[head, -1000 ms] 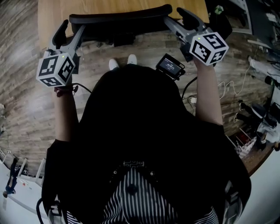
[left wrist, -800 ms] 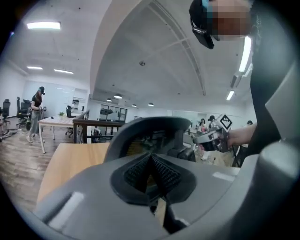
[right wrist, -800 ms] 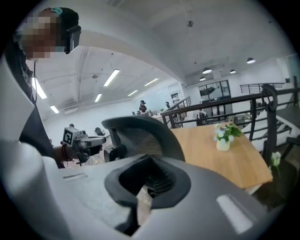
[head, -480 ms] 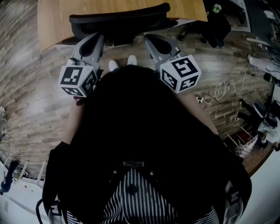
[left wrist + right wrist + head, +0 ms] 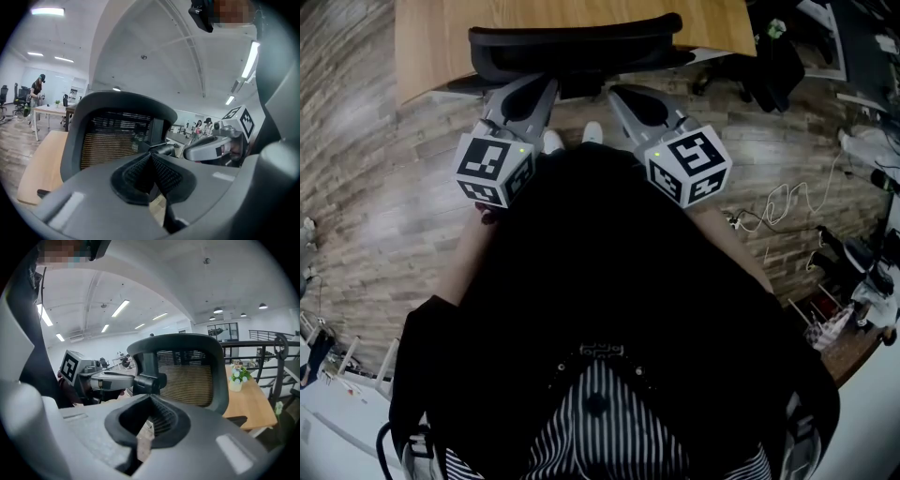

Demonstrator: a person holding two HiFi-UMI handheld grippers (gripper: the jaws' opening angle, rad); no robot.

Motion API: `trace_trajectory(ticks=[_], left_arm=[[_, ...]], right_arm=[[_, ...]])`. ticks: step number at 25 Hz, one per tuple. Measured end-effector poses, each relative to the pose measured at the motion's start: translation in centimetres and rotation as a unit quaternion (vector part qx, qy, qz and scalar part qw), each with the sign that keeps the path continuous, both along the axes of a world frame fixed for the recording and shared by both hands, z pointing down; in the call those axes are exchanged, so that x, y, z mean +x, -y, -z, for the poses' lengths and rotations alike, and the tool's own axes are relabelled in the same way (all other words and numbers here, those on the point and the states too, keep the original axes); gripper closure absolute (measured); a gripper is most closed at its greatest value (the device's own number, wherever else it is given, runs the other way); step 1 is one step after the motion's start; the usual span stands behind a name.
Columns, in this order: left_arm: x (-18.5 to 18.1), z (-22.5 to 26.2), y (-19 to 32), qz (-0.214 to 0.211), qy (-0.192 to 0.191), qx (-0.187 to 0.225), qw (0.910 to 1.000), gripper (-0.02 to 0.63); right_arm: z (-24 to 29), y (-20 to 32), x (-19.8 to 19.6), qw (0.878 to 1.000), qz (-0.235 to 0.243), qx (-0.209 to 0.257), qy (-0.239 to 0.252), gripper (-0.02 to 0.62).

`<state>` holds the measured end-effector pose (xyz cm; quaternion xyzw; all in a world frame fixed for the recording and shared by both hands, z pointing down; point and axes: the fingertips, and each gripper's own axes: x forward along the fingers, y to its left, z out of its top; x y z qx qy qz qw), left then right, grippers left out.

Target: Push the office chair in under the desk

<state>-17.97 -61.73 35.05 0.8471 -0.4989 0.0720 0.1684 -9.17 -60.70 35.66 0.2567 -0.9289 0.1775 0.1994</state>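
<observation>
Black mesh and plastic, the office chair stands with its backrest against the wooden table, and in the head view its top rail overlaps the table's near edge. A second ago both grippers were spread to the two ends of that rail with jaws apart. Now the left gripper and right gripper are drawn in near the middle, just in front of the backrest, and each pair of jaws is closed on nothing. Each gripper view shows its ribbed pads meeting, with the backrest standing clear beyond them. That reads as the rail being let go, so the push is probably finished, unless a last nudge with closed tips is meant. The seat, base and castors are hidden under the backrest and the table, so how far the seat sits beneath cannot be told. The person's dark top fills the lower head view and covers the hands, and the table's far side is cut off.
</observation>
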Motion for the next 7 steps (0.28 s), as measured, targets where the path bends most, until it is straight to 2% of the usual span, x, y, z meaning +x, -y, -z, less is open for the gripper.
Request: trace_trajectory(ticks=[7], left_arm=[[0.3,-0.5,0.9,-0.005,0.005,0.0,1.0,0.6]], right_arm=[[-0.5,1.4,0.4,1.0,-0.006,-0.006,0.005,0.597]])
